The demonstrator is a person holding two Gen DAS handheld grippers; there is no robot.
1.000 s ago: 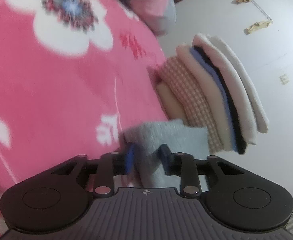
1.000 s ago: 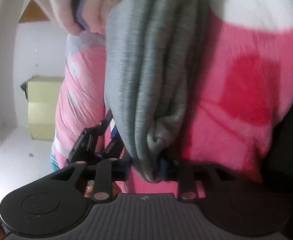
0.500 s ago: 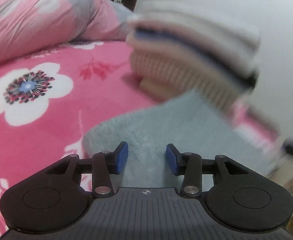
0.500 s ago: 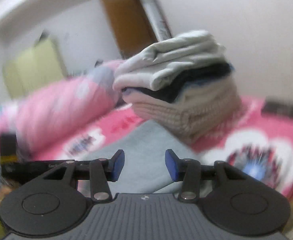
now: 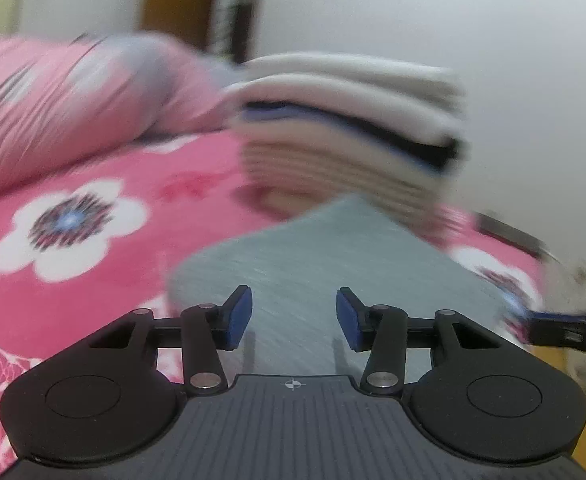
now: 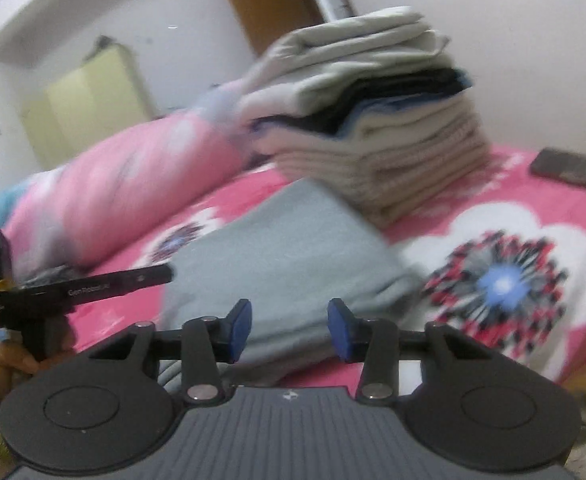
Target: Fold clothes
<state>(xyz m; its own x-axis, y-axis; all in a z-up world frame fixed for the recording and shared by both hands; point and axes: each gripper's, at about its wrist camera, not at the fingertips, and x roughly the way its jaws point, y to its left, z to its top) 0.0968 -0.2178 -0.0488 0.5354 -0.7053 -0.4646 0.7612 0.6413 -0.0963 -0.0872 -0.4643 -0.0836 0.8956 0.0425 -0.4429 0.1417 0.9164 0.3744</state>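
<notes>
My left gripper (image 5: 293,318) is opening with nothing clamped; my right gripper (image 6: 289,330) is closing on air. The grey garment (image 5: 317,264) lies folded mid-frame on the pink bedspread (image 5: 73,280), touching the stack (image 6: 373,128) of folded clothes behind it

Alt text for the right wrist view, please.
A folded grey garment lies on a pink floral bedspread beyond the right tongs, which grip nothing while closing. Behind it stands a stack of folded clothes; the left tongs show at left.
</notes>
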